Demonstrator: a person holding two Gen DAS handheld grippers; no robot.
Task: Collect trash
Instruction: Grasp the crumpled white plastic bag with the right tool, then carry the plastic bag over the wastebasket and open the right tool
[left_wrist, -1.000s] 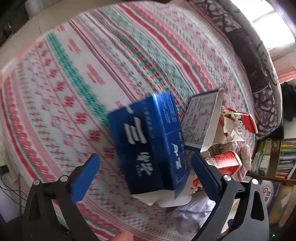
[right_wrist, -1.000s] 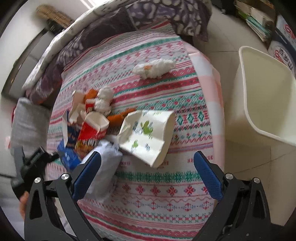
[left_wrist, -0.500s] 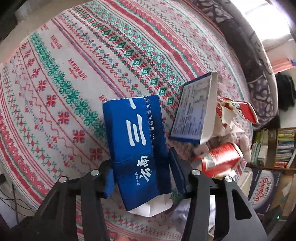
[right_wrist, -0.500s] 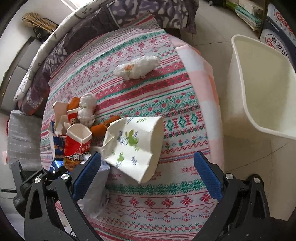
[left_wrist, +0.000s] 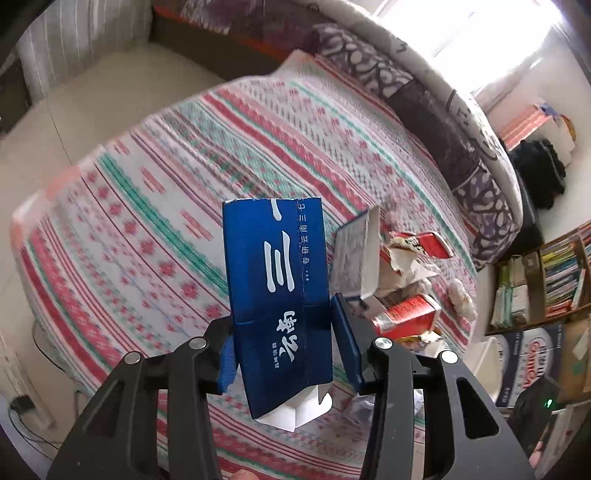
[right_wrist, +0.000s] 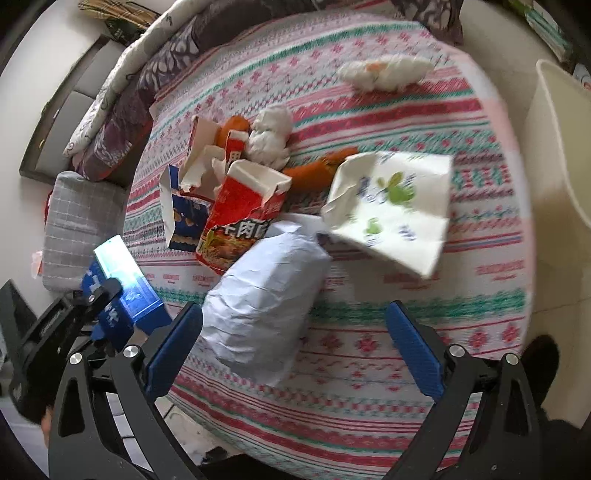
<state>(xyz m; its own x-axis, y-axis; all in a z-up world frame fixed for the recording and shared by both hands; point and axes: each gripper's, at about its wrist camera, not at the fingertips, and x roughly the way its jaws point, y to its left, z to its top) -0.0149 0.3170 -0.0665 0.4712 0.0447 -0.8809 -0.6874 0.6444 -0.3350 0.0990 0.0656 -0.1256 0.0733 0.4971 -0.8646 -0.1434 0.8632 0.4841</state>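
Left wrist: left tongs (left_wrist: 282, 345) have just closed on tall blue cardboard box (left_wrist: 277, 291), lifted off patterned table (left_wrist: 147, 206) | right tongs (right_wrist: 293, 349) open above crumpled white paper bag (right_wrist: 262, 306)

left hand-held gripper (left_wrist: 282, 345): jaws just closed, clamping blue carton (left_wrist: 275, 291) | above patterned tablecloth (left_wrist: 155, 206)

Daylight floods in from a window (left_wrist: 491, 48) at the upper right of the left view, blown out to white glare. The cloth (left_wrist: 155, 206) under it smears with motion blur. In the right view a blue box (right_wrist: 122, 273) catches a bright sheen. Both fisheye views bend hard and darken at the corners.
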